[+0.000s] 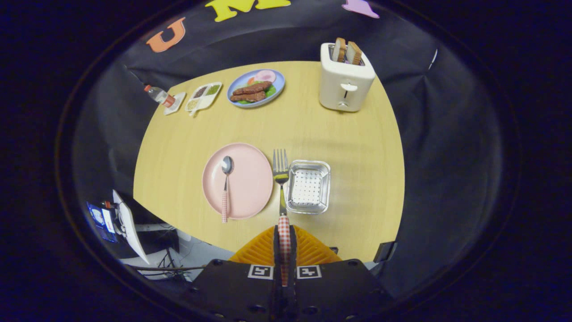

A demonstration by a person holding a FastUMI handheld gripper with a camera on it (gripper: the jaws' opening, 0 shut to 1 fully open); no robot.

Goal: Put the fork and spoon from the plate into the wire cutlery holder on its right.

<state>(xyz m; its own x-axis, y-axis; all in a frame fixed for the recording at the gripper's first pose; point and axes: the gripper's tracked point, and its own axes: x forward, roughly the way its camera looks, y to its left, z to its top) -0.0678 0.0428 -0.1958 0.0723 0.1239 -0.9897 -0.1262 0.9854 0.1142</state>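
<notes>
**Fork in the jaws, holder next**

The gripper (284, 232) has its jaws pressed on the checked handle of the fork (281, 179), pinching it from both sides. The fork runs straight ahead of the fingers, tines away, over the gap between the pink plate (250, 188) and the wire holder (309, 187). Whether it is lifted clear of the bench (313, 129) or lying on it, I cannot tell from this angle.

The spoon (226, 185) lies on the plate, bowl away, its checked handle reaching past the near rim. The holder sits just right of the fork, its mesh floor bare.

So the step in hand looks like the carry of the fork, the first of the two pieces. The next move calls for a short shift to the right until the tines are over the holder's mouth, then a drop or a tip-down so the fork goes inside rather than across the rim. The holder looks shallow and the fork long, so it may need to go in at a slant. After that the spoon waits.

Far across the bench stand a toaster (346, 82) with bread and a blue plate (255, 88) of food, well apart from the work.
</notes>
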